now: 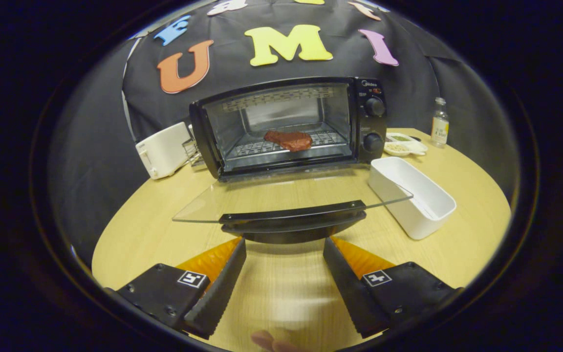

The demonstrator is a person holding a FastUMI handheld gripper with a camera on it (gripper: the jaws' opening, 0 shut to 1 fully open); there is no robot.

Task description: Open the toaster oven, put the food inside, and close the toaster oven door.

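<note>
A black toaster oven (369,122) stands at the back of the wooden table with its glass door (281,198) folded down flat toward me. A reddish-brown piece of meat (289,140) lies on the wire rack (257,148) inside. The door's black handle (292,222) sits just ahead of my gripper (284,242), roughly level with the fingertips. My fingers (223,283) are spread wide, with nothing held between them.
A white rectangular container (421,205) stands to the right of the door. A small dish of food (401,145) and a little bottle (440,123) sit beyond it. A white toaster (162,150) stands left of the oven. A fingertip (271,341) shows behind the fingers.
</note>
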